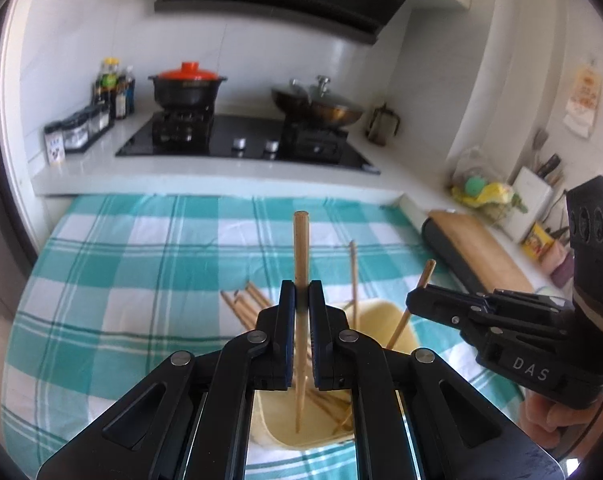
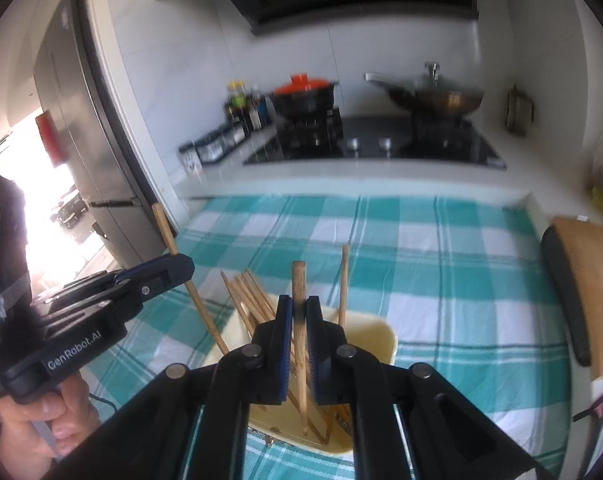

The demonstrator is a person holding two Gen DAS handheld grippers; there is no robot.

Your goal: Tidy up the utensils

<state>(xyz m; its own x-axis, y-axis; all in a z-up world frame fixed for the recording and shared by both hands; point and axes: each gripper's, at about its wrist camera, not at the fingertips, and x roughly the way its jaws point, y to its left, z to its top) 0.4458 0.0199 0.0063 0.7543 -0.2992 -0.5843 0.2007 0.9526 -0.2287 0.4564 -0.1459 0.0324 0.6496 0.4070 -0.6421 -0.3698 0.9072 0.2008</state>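
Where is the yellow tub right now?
The yellow tub sits on the checked cloth right under both grippers, the left gripper and right gripper, each holding a chopstick over it.

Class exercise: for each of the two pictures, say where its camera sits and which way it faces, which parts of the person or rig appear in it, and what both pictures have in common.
Left wrist view: sits on the left gripper, facing the stove; it holds a chopstick over the cream container; the right gripper and hand show at the right side.
Right wrist view: sits on the right gripper, facing the same way, gripping its own chopstick; the left gripper and hand show at the left.
Shared: checked cloth, container, stove, red-lidded pot.
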